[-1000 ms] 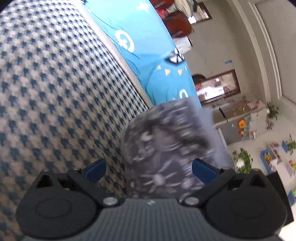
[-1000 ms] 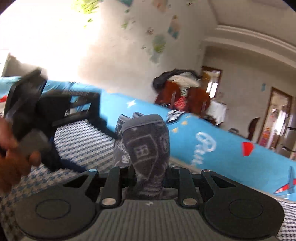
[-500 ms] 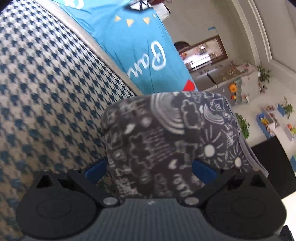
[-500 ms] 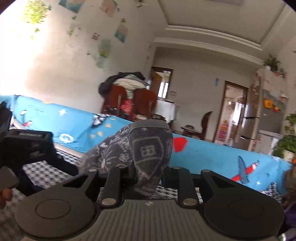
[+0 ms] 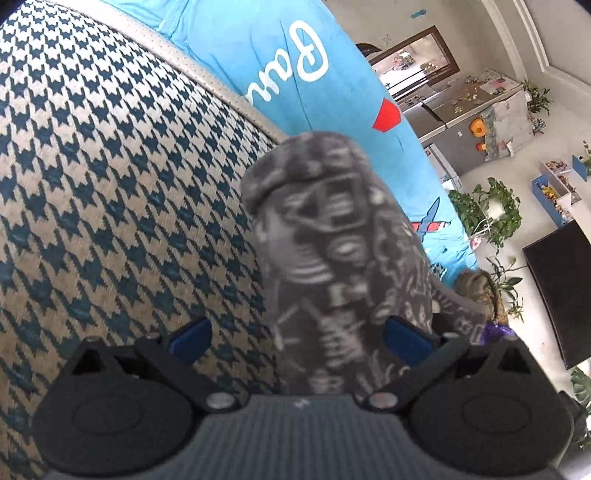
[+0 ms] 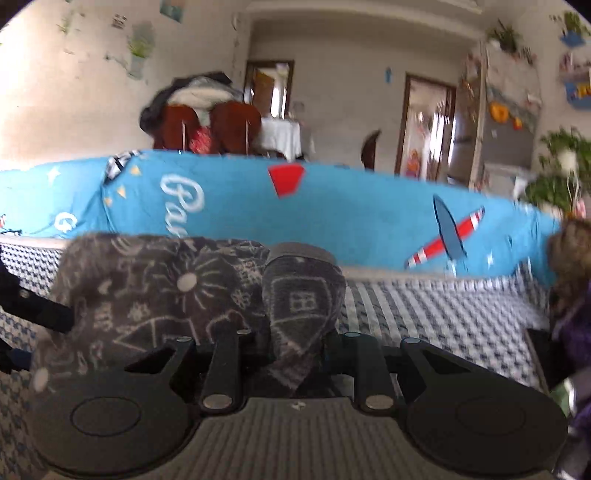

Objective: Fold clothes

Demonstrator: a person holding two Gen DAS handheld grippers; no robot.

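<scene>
Garment (image 6: pixel 155 295) pinched in hand-held gripper (image 6: pixel 295 343)

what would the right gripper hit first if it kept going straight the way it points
Probably the houndstooth cushion, just short of the blue cover behind it. The right gripper tilts slightly down, clamped on the grey cloth. That cloth rides along with it, and depth is hard to judge.

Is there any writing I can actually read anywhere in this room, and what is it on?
"Bau", white script cut off by the sofa edge, on the blue cover.
"G", a lone white letter at the blue cover's left end in the right wrist view.
White doodles on the grey garment: too blurred to read.
Wall pictures: too small to read.
</scene>
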